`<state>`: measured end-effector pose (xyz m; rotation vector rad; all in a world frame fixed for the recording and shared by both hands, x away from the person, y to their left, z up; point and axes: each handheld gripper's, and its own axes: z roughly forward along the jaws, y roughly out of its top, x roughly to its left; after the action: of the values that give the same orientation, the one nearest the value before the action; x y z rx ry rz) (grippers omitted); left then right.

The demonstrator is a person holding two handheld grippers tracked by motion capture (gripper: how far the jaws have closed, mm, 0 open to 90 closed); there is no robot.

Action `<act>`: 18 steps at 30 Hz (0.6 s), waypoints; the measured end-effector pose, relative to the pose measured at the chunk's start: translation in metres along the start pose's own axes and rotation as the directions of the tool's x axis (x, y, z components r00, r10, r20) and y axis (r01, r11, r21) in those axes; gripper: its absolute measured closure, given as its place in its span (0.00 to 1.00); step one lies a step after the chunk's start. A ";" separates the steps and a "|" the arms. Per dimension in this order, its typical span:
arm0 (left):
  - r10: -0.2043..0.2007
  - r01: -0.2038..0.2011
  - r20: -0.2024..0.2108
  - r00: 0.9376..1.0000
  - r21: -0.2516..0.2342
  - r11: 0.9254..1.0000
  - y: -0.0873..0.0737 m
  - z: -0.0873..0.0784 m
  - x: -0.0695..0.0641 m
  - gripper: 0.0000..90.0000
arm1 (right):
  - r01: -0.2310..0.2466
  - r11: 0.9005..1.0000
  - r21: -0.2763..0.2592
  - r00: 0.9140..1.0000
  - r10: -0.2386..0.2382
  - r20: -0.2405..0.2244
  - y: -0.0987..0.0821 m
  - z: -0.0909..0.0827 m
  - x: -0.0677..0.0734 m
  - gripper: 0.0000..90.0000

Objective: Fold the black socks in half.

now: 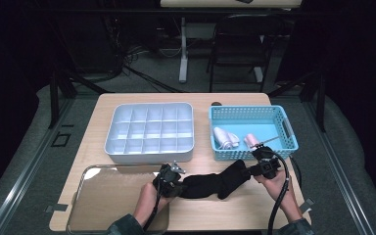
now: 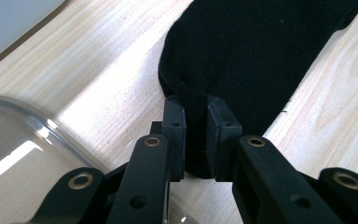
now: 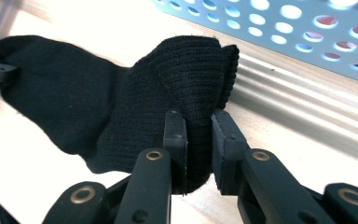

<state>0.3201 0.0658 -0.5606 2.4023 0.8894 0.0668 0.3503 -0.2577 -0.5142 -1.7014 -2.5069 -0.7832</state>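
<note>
While pinched by both tools, black sock (image 1: pixel 215 181) between tray (image 1: pixel 103 196) and basket (image 1: pixel 253 113).

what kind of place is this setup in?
Probably a lab or data-collection studio, not a home: a wooden table ringed by black curtains, loose cables on the floor behind it, and a folding chair by another desk.
</note>
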 end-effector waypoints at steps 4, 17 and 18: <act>-0.009 0.009 0.009 1.000 -0.013 1.000 0.001 0.002 -0.001 0.89 | 0.000 1.000 -0.017 1.000 -0.001 -0.023 0.000 -0.005 0.001 0.87; -0.008 0.010 0.036 0.999 -0.029 1.000 0.007 0.008 -0.005 0.89 | 0.008 0.998 -0.057 0.993 -0.015 -0.117 -0.001 -0.017 0.008 0.87; -0.007 0.008 0.037 0.999 -0.029 1.000 0.007 0.008 -0.005 0.89 | 0.012 0.998 -0.056 0.992 -0.019 -0.122 -0.001 -0.018 0.009 0.87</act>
<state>0.3223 0.0542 -0.5632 2.3653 0.8753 0.0325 0.3413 -0.2573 -0.4958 -1.5983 -2.4418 -0.9363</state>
